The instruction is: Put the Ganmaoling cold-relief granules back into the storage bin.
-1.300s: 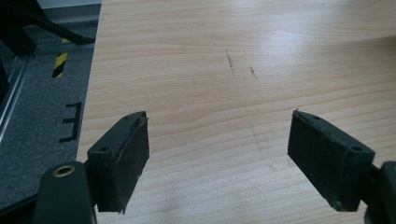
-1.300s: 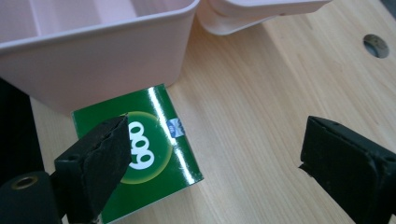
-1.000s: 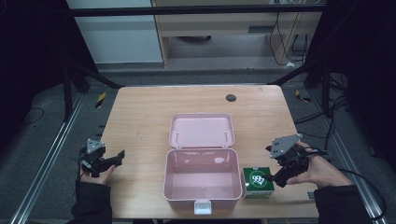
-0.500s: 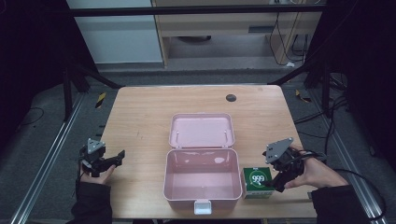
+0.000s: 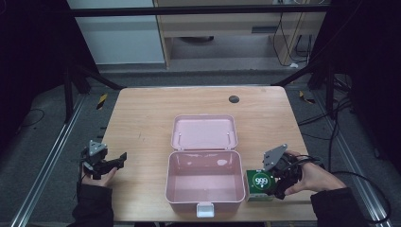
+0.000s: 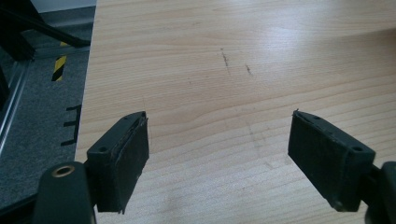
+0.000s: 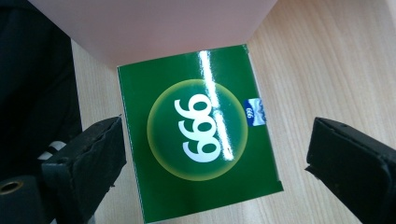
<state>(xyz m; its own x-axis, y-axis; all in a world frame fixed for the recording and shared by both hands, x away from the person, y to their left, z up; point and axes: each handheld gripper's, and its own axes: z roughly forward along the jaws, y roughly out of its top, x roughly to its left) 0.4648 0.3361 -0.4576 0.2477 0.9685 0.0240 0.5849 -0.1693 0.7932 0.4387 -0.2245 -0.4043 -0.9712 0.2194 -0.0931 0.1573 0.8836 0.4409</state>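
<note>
A green box (image 5: 260, 184) printed with a white "999" in a pale ring lies flat on the table (image 5: 142, 118) near its near edge, just right of a pink case (image 5: 204, 182) and touching or almost touching that case's right wall. In the right gripper view the box (image 7: 198, 133) sits between the two black jaws, which stand wide apart on either side of it and do not touch it; the pink wall (image 7: 154, 23) closes off the far side there. The right gripper (image 5: 279, 177) hangs over the box's right edge, held by a hand coming in from the near right. The case stands open and empty, its lid (image 5: 204, 132) folded back flat on the far side and a white latch (image 5: 204, 209) at its near edge. Well to the left, the left gripper (image 5: 111, 163) is held over bare wood at the table's left edge, its jaws spread wide with nothing between them. A small dark round spot (image 5: 233, 99) marks the far part of the table.
</note>
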